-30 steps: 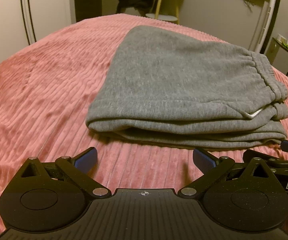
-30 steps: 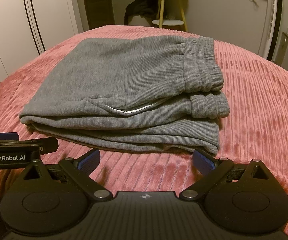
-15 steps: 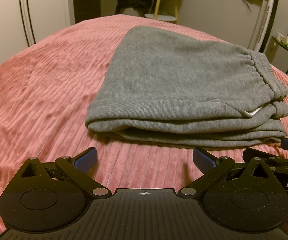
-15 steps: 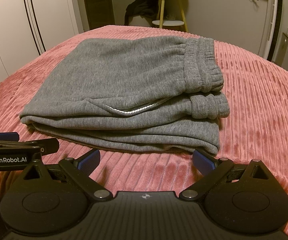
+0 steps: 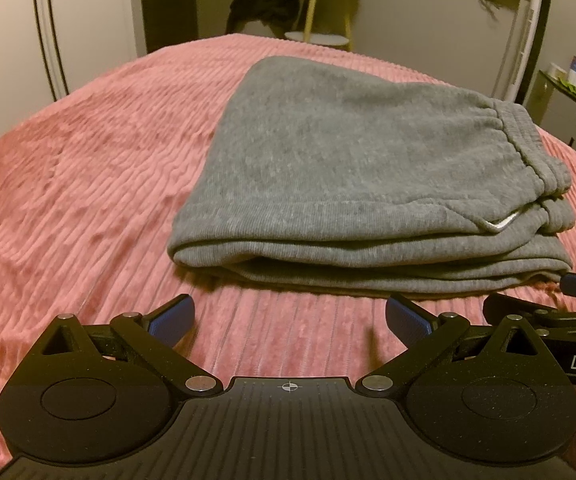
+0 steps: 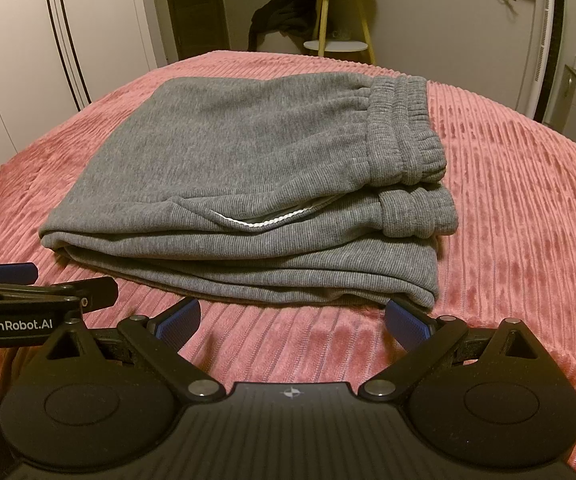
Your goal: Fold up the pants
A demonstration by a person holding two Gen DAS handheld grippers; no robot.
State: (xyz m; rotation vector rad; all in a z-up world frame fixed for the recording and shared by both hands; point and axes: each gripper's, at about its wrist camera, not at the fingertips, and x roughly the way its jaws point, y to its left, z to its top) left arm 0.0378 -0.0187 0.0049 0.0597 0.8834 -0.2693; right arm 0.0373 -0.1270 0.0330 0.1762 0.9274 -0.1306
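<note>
The pants (image 6: 247, 184) lie folded in a neat stack on the bed (image 6: 508, 208) (little seems left), left gripper (image 5: 290, 320) and right gripper (image 6: 292, 318) both spread wide, empty

pants (image 6: 247, 184) on bed (image 6: 508, 208), stool (image 6: 340, 20) behind

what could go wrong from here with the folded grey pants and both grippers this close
1. The grey pants lie folded in loose layers; if the open right gripper nudges the near edge, the stack may slide apart.
2. The elastic waistband sits bunched at one end, so it may spring the fold open.
3. The left gripper, also open, is right beside the right one; they might bump over the pink bedspread.
</note>
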